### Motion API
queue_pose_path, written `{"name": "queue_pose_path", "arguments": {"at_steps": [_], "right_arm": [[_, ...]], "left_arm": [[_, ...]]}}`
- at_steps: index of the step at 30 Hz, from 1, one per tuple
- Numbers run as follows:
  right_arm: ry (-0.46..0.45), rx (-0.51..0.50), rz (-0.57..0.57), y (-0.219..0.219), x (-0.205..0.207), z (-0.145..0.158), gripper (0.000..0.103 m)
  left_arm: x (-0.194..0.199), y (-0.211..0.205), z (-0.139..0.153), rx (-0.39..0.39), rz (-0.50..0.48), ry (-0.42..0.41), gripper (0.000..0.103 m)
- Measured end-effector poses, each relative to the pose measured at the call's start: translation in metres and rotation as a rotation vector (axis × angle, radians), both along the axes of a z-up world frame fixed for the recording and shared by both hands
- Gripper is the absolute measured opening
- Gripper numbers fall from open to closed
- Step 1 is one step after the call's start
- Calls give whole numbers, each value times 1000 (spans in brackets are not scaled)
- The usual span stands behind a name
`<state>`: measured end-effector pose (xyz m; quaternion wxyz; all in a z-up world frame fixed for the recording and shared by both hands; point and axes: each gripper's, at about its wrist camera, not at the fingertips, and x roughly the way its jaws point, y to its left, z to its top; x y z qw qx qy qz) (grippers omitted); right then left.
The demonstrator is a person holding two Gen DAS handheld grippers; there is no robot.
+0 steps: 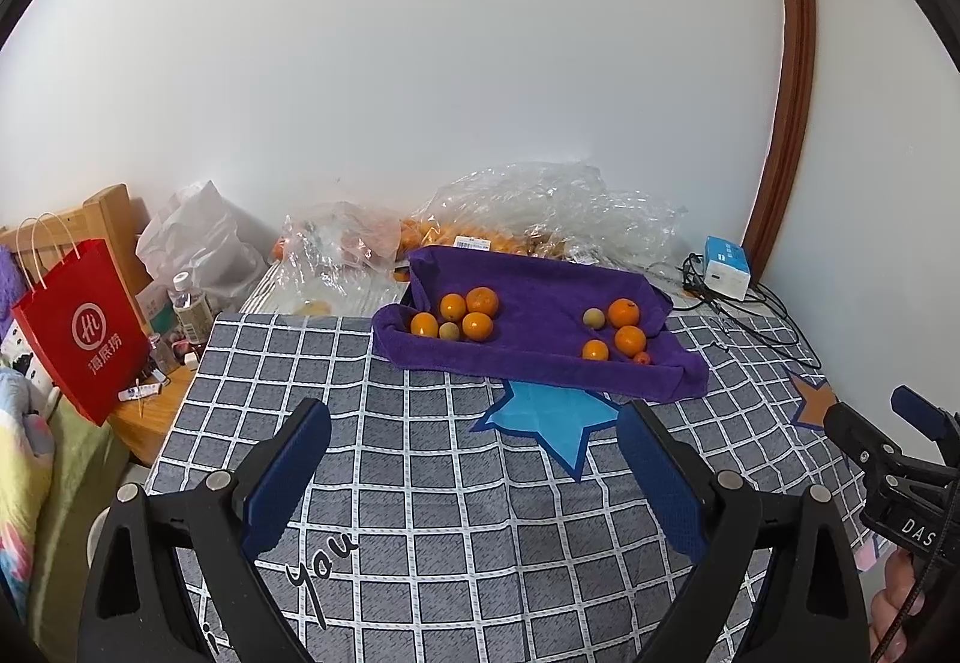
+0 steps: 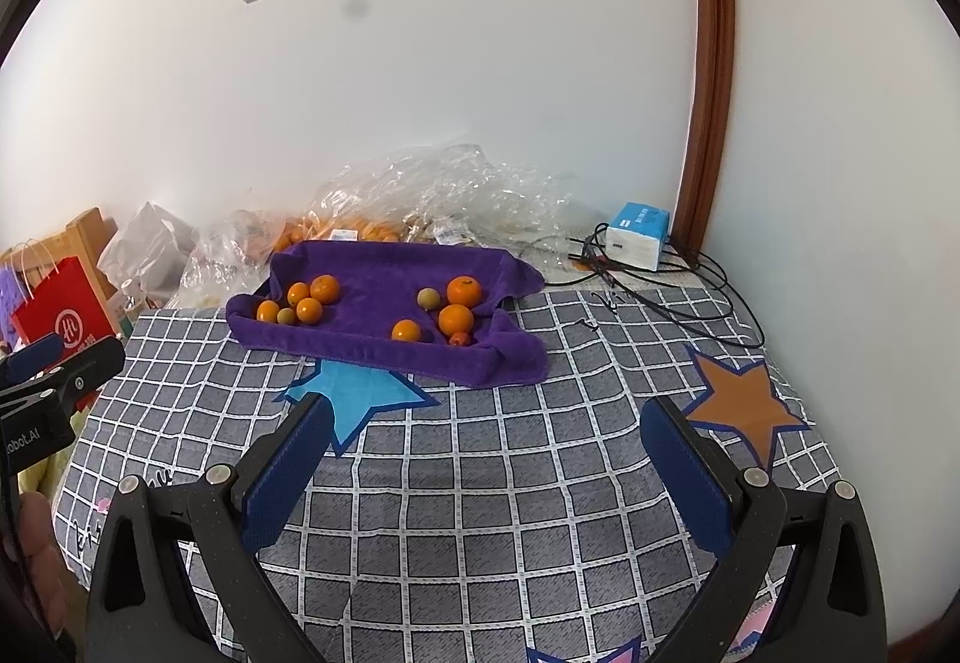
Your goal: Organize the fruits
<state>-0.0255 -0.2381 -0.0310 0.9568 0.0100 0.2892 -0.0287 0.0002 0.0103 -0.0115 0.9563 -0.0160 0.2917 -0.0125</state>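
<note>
A purple towel (image 1: 528, 315) (image 2: 384, 273) lies on the grey checked cloth with fruit in two groups. The left group (image 1: 459, 315) (image 2: 300, 303) has several oranges and one small greenish fruit. The right group (image 1: 618, 330) (image 2: 447, 312) has oranges, a greenish fruit and a small red one. My left gripper (image 1: 474, 423) is open and empty, well short of the towel. My right gripper (image 2: 486, 417) is open and empty, also short of the towel. The right gripper also shows in the left wrist view (image 1: 888, 423).
Clear plastic bags (image 1: 540, 207) (image 2: 420, 195) holding more oranges lie behind the towel against the wall. A blue-white box (image 1: 727, 267) (image 2: 636, 234) and black cables (image 2: 672, 285) sit at the back right. A red paper bag (image 1: 78, 327) and bottles stand left.
</note>
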Motion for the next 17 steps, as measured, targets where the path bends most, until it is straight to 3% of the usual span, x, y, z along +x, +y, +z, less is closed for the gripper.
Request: {"name": "queue_pose_path", "arguments": {"at_steps": [17], "right_arm": [[-26,-13,12,5,-1,1,101]], "left_arm": [[4,3,-3,21,9,-19,98]]}}
